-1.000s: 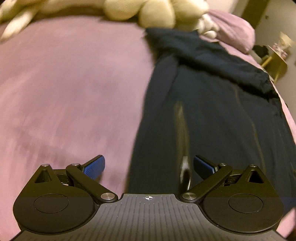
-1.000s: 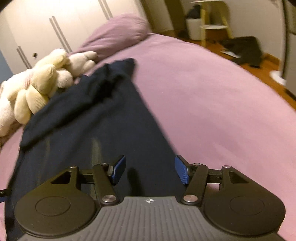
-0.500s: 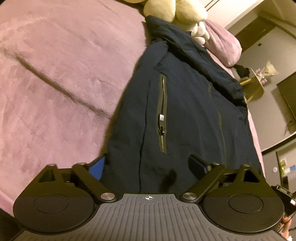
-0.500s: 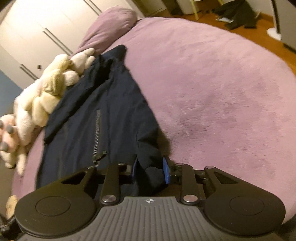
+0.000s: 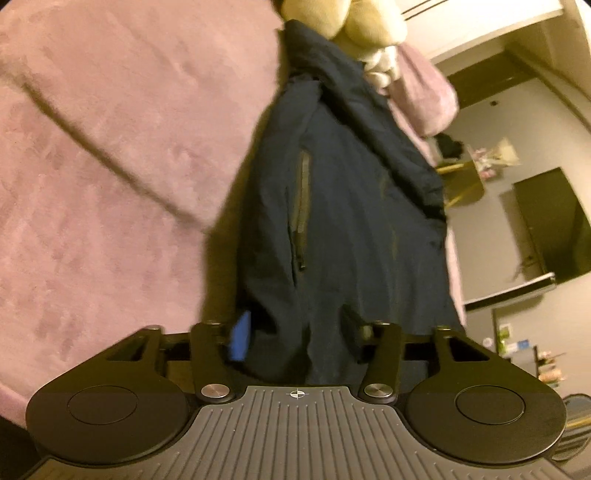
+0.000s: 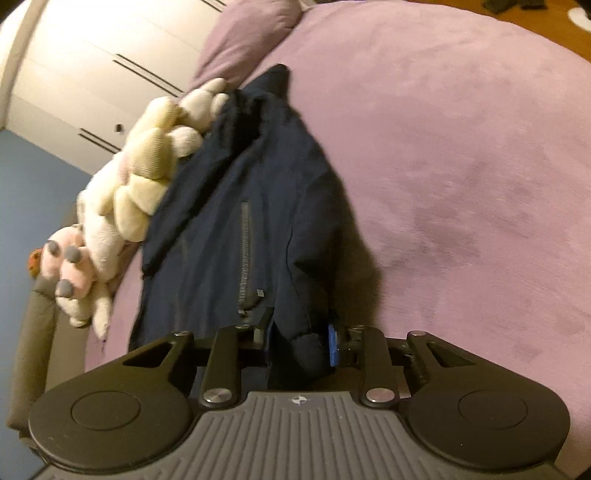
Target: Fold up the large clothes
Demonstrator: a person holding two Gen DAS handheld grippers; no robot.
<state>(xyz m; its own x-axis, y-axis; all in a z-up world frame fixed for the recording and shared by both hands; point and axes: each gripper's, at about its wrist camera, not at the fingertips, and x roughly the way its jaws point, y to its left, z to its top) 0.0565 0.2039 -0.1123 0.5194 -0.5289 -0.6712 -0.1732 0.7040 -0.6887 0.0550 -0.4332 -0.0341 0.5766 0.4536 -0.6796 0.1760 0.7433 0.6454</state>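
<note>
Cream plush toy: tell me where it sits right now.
The cream plush toy lies at the far end of the purple bed, on the left in the right wrist view, touching the navy jacket's far end, just below the purple pillow.

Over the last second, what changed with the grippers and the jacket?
Both grippers dropped onto the jacket's near hem. The right gripper closed on a bunched edge and holds it. The left gripper's fingers have just been closing, fabric between them. Jacket, stuffed toys and bed stayed put.

The jacket (image 6: 229,206) is showing matt navy cloth. The bed (image 6: 461,147) is wearing plush mauve fleece. The claw (image 6: 300,341) is showing matt black plastic.
</note>
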